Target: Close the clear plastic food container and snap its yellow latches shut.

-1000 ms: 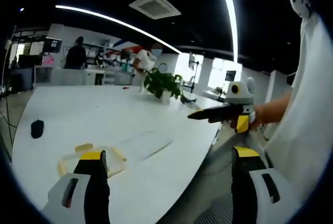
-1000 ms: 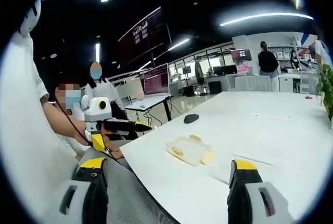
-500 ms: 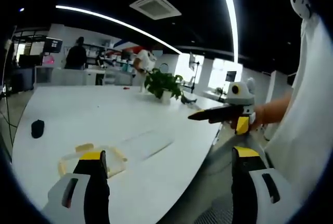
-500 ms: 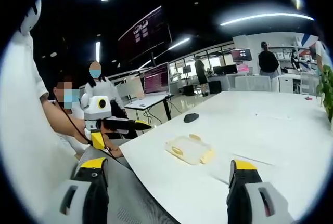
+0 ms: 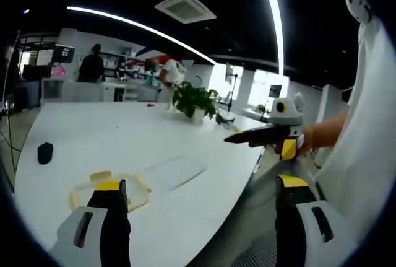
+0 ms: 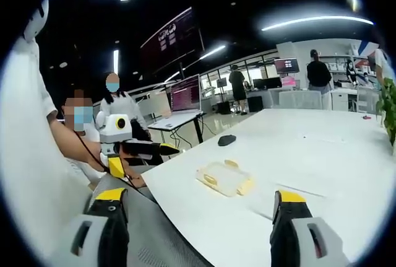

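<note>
Container [image 6: 224, 178] sits on the white bench [image 6: 322, 155], apart from my claws. Left claw [image 5: 198, 202] spread, empty. Right claw [image 6: 197, 208] spread, empty.

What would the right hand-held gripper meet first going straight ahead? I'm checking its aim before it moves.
Probably the white table top, just past the clear food container, which sits left of centre between the open jaws of the right hand-held gripper. Depth is hard to judge here.

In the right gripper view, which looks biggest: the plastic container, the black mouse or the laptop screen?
1. Clear plastic food container, though it sits nearest the camera.
2. Laptop screen, on a farther desk, so it may truly be bigger.
3. Black mouse, clearly smallest.
</note>
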